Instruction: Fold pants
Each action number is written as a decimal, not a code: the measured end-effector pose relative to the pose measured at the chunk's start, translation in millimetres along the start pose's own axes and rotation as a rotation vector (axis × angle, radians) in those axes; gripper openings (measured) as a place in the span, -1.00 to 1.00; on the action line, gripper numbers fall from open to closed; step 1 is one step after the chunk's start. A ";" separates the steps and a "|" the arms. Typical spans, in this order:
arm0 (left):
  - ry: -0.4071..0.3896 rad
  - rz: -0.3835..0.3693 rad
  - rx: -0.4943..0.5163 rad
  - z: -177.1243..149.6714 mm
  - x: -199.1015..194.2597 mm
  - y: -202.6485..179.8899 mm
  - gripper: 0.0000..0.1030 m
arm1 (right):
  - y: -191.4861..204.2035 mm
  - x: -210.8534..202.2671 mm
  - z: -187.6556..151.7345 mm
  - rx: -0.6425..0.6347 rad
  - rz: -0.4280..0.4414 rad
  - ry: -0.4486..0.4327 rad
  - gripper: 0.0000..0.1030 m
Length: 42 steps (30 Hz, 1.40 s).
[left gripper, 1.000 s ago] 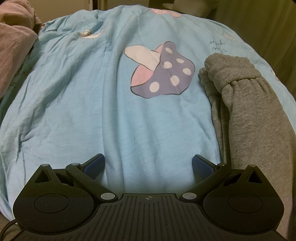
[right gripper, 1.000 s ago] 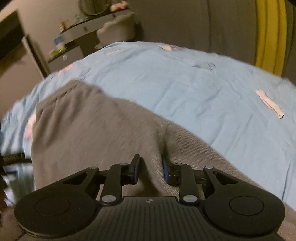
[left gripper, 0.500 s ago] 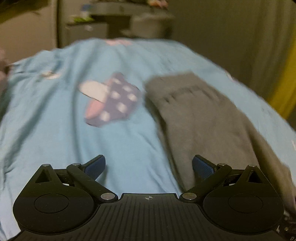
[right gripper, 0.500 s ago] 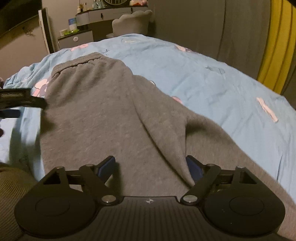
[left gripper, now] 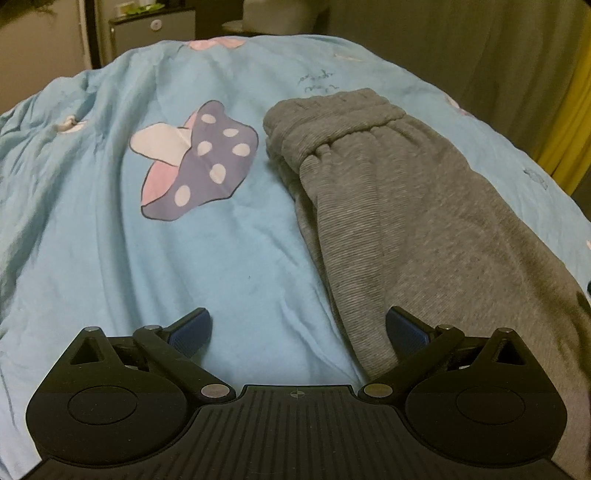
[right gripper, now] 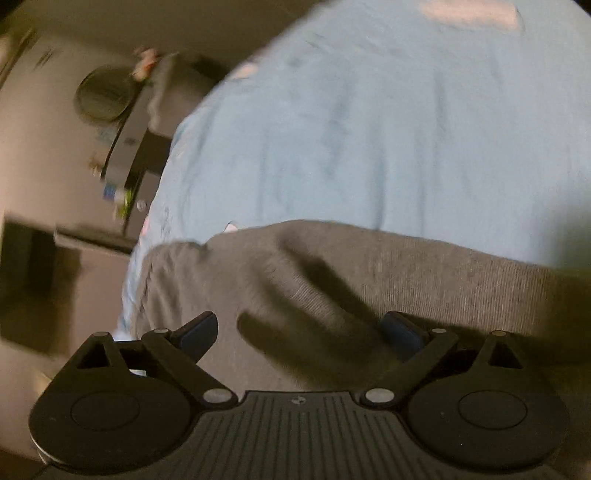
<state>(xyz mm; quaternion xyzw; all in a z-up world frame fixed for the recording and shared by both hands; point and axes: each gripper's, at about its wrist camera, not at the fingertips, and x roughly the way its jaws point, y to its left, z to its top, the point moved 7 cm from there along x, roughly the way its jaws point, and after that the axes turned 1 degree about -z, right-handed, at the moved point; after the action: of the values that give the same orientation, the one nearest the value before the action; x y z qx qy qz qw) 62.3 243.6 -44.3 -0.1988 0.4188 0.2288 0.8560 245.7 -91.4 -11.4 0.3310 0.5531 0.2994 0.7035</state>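
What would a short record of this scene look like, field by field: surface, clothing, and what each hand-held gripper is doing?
surface: light blue bedsheet with a mushroom print
clothing: grey pants lying lengthwise on the sheet, elastic waistband at the far end
left hand-held gripper: open, above the sheet at the pants' left edge, holding nothing
right hand-held gripper: jaws have just been opening, now wide; the pants lie below, not pinched
picture quality: right view blurred
background: cabinet past the bed, yellow curtain to the right
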 end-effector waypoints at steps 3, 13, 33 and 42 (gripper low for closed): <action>0.003 -0.008 -0.011 1.2 -0.1 1.6 1.00 | -3.0 2.7 7.5 0.059 0.031 0.188 0.92; 0.003 -0.009 -0.024 1.2 1.9 2.0 1.00 | -7.3 3.0 -13.2 0.069 -0.015 0.372 0.93; 0.006 -0.023 -0.048 0.2 3.5 3.8 1.00 | 28.1 -22.8 58.2 -0.078 -0.086 -0.303 -1.00; 0.006 -0.028 -0.058 0.2 3.9 4.3 1.00 | 28.6 -42.0 23.2 -0.164 -0.156 -0.090 0.34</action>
<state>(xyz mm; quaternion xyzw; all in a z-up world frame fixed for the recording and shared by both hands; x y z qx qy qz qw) 62.2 248.1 -48.0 -0.2302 0.4118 0.2280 0.8517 258.1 -110.4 39.6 0.2413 0.5187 0.2729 0.7734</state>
